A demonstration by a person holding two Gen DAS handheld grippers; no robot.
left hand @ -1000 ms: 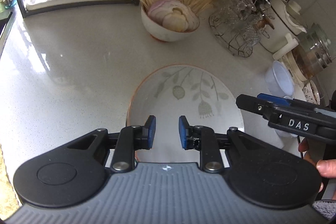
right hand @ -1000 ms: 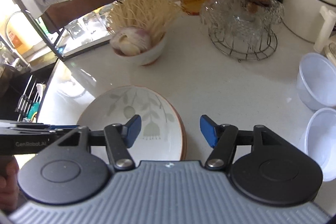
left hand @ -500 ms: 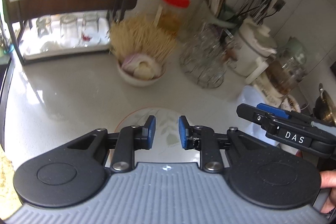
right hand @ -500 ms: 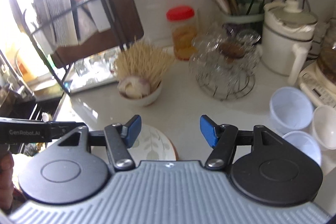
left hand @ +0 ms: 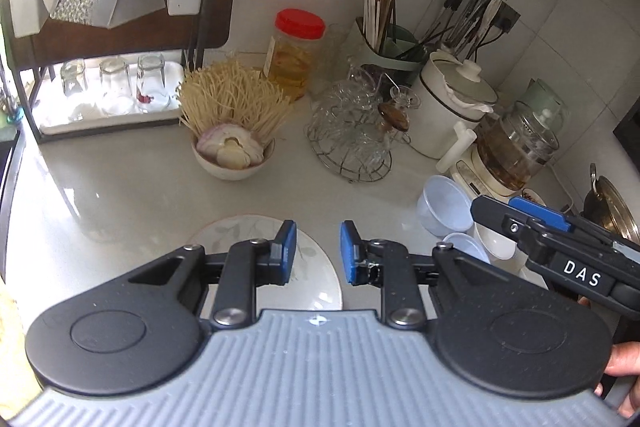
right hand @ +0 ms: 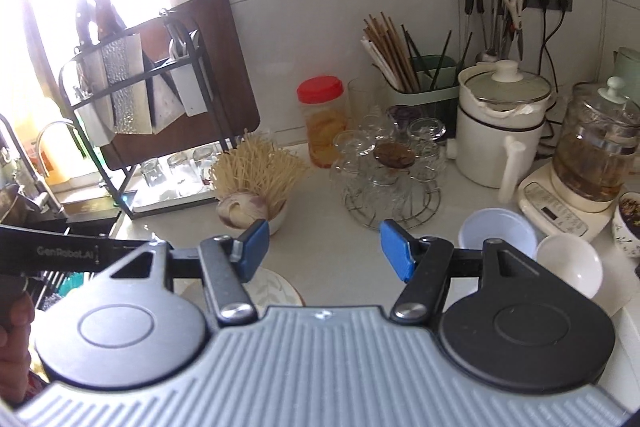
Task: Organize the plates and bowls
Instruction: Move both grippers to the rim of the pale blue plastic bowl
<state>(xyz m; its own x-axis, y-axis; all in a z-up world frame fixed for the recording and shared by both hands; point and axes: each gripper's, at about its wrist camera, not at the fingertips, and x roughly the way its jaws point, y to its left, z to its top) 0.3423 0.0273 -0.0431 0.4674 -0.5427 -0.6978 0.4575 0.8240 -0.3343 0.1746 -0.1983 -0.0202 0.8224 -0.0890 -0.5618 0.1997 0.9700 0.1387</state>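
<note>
A white plate with a leaf pattern and brown rim (left hand: 240, 231) lies flat on the counter, partly hidden under my left gripper (left hand: 318, 251). That gripper hangs above it with a narrow gap between its blue pads and nothing in the gap. My right gripper (right hand: 324, 247) is open wide and empty, high over the counter, with the plate (right hand: 276, 287) low between its fingers. Clear plastic bowls (left hand: 444, 205) and a white bowl (right hand: 570, 263) stand at the right. A white bowl of dry noodles and onion (left hand: 232, 163) sits behind the plate. The other gripper shows at the right edge (left hand: 560, 247).
A wire stand of glass cups (left hand: 352, 135), a red-lidded jar (left hand: 298, 51), a chopstick holder (right hand: 420, 83), a white pot (right hand: 500, 123) and a glass kettle (right hand: 596, 147) line the back. A dish rack with glasses (left hand: 112, 87) stands at the left, by the sink (right hand: 48, 195).
Both grippers have risen and tipped up, away from the plate. The plate now looks smaller and lower in both views, and more of the back wall shows. Neither jaw gap changed.
</note>
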